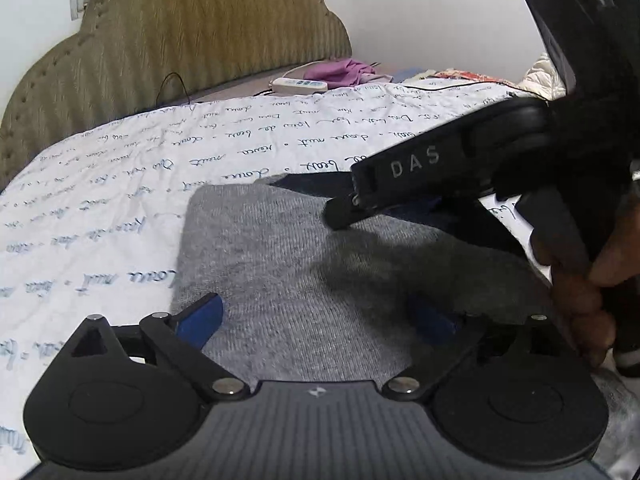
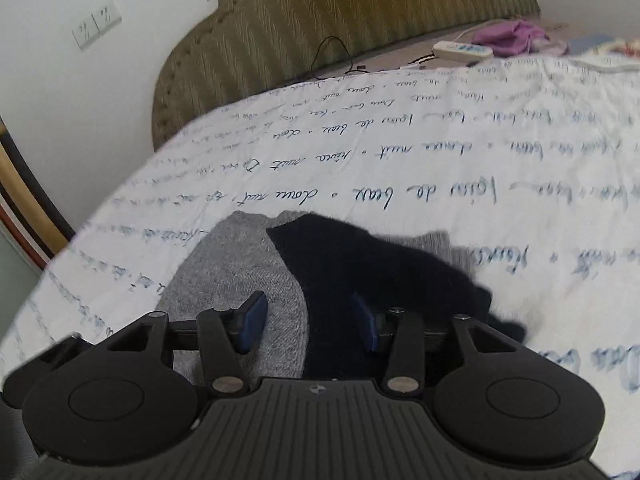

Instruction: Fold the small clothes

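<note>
"DAS" | white letters on right gripper arm | blue cursive script on bedsheet behind it: not legible

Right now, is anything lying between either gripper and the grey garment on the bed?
Nothing visible does. The left gripper is open directly over the grey garment, with bare cloth between its pads. The right gripper, also open, straddles the edge where a dark navy piece overlaps the grey one.

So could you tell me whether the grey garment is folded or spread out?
Folded: the grey garment lies as a compact block with rounded edges on the bedspread.
</note>
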`<state>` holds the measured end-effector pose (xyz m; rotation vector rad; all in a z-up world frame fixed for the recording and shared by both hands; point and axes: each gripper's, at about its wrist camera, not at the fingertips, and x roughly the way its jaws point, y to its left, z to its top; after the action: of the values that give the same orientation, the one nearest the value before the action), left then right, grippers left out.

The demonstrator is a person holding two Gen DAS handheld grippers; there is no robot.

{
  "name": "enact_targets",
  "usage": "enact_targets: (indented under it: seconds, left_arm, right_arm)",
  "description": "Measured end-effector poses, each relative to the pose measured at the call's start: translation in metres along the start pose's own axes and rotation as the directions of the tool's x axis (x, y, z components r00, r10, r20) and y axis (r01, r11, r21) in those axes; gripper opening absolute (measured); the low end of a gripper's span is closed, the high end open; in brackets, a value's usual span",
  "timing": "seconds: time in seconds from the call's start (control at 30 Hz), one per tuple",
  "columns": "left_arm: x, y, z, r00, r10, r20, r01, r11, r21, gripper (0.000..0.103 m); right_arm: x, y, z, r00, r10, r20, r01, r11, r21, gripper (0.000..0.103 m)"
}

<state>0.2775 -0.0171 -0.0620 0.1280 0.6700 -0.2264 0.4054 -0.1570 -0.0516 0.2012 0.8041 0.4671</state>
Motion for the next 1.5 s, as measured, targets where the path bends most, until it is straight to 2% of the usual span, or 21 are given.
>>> enact_targets:
  seconds: [0.07, 0.1, 0.17, 0.2, 0.23, 0.3, 0.37, 0.43, 0.5, 0.57, 0.6, 0.67, 0.73, 0.83, 0.9, 0.97, 1.07, 1.13, 1.3, 1.5]
  left_arm:
    - [-0.029, 0.005, -0.002, 1.0, 0.002, 0.027, -0.001, 1.0, -0.031, 0.1]
    - [-0.048, 0.007, -0.008, 0.998, -0.025, 0.059, 0.028, 0.999, -0.046, 0.1]
    - [-0.079, 0.009, -0.026, 0.991, -0.08, 0.107, 0.086, 0.995, -0.044, 0.101]
    - [-0.085, 0.006, -0.035, 0.99, -0.098, 0.1, 0.101, 0.995, -0.026, 0.101]
    - [-0.084, 0.002, -0.043, 0.992, -0.103, 0.068, 0.103, 0.995, -0.004, 0.101]
    - [-0.067, -0.004, -0.058, 0.996, -0.089, -0.023, 0.09, 0.996, 0.003, 0.1]
    - [-0.059, -0.006, -0.063, 0.996, -0.085, -0.014, 0.085, 0.996, 0.002, 0.102]
    - [-0.059, -0.002, -0.053, 0.996, -0.079, -0.036, 0.078, 0.997, -0.025, 0.101]
    - [-0.077, 0.005, -0.05, 0.997, -0.071, -0.014, 0.07, 0.996, -0.061, 0.101]
    - [-0.106, 0.014, -0.053, 0.997, -0.057, 0.051, 0.061, 0.995, -0.076, 0.101]
    - [-0.121, 0.022, -0.058, 0.996, -0.047, 0.08, 0.053, 0.996, -0.078, 0.101]
    - [-0.14, 0.031, -0.07, 0.995, -0.003, 0.103, 0.013, 0.996, -0.093, 0.101]
    - [-0.145, 0.036, -0.082, 0.995, 0.052, 0.081, -0.041, 0.991, -0.129, 0.101]
    - [-0.126, 0.046, -0.096, 0.996, 0.088, 0.0, -0.085, 0.967, -0.239, 0.101]
    - [-0.118, 0.047, -0.106, 0.995, 0.094, -0.02, -0.095, 0.952, -0.29, 0.101]
    - [-0.109, 0.041, -0.109, 0.993, 0.116, -0.03, -0.12, 0.958, -0.26, 0.102]
    - [-0.109, 0.029, -0.11, 0.992, 0.112, -0.055, -0.12, 0.976, -0.183, 0.103]
    - [-0.113, 0.025, -0.113, 0.991, 0.116, -0.06, -0.125, 0.977, -0.172, 0.103]
    - [-0.111, 0.025, -0.115, 0.995, 0.076, -0.057, -0.084, 0.984, -0.159, 0.103]
    - [-0.111, 0.022, -0.116, 0.995, 0.086, -0.057, -0.094, 0.984, -0.15, 0.103]
  right_arm:
    - [-0.029, 0.006, -0.002, 0.999, -0.044, 0.022, 0.043, 0.998, 0.055, 0.053]
    - [-0.051, 0.01, -0.012, 0.999, -0.007, 0.047, 0.003, 0.997, 0.075, 0.054]
    - [-0.085, 0.014, -0.032, 0.988, 0.106, 0.111, -0.117, 0.988, 0.101, 0.068]
    - [-0.092, 0.016, -0.042, 0.985, 0.13, 0.114, -0.141, 0.985, 0.098, 0.078]
    - [-0.092, 0.019, -0.053, 0.988, 0.122, 0.09, -0.13, 0.987, 0.092, 0.083]
    - [-0.077, 0.014, -0.074, 0.996, 0.088, 0.02, -0.089, 0.992, 0.087, 0.079]
    - [-0.077, 0.004, -0.087, 0.989, 0.111, 0.097, -0.119, 0.99, 0.078, 0.078]
    - [-0.081, 0.004, -0.079, 0.994, 0.081, 0.078, -0.089, 0.99, 0.107, 0.079]
    - [-0.093, 0.013, -0.07, 0.999, 0.027, 0.037, -0.031, 0.993, 0.117, 0.08]
    - [-0.12, 0.02, -0.074, 0.998, 0.011, 0.061, -0.016, 0.996, 0.083, 0.082]
    - [-0.137, 0.026, -0.082, 0.996, -0.006, 0.086, 0.001, 0.998, 0.057, 0.086]
    - [-0.165, 0.036, -0.108, 0.988, -0.072, 0.137, 0.072, 0.997, 0.005, 0.102]
    - [-0.179, 0.04, -0.139, 0.976, -0.149, 0.158, 0.153, 0.988, -0.017, 0.102]
    - [-0.17, 0.034, -0.176, 0.969, -0.237, 0.065, 0.234, 0.971, 0.05, 0.102]
    - [-0.159, 0.033, -0.19, 0.961, -0.276, 0.016, 0.274, 0.958, 0.078, 0.101]
    - [-0.159, 0.047, -0.202, 0.943, -0.326, 0.072, 0.326, 0.945, 0.009, 0.102]
    - [-0.151, 0.056, -0.207, 0.92, -0.384, 0.075, 0.386, 0.923, 0.0, 0.103]
    - [-0.147, 0.061, -0.21, 0.908, -0.41, 0.084, 0.414, 0.91, -0.022, 0.103]
    - [-0.147, 0.06, -0.208, 0.908, -0.413, 0.076, 0.415, 0.909, -0.021, 0.103]
    - [-0.144, 0.06, -0.211, 0.906, -0.414, 0.086, 0.417, 0.909, -0.014, 0.103]
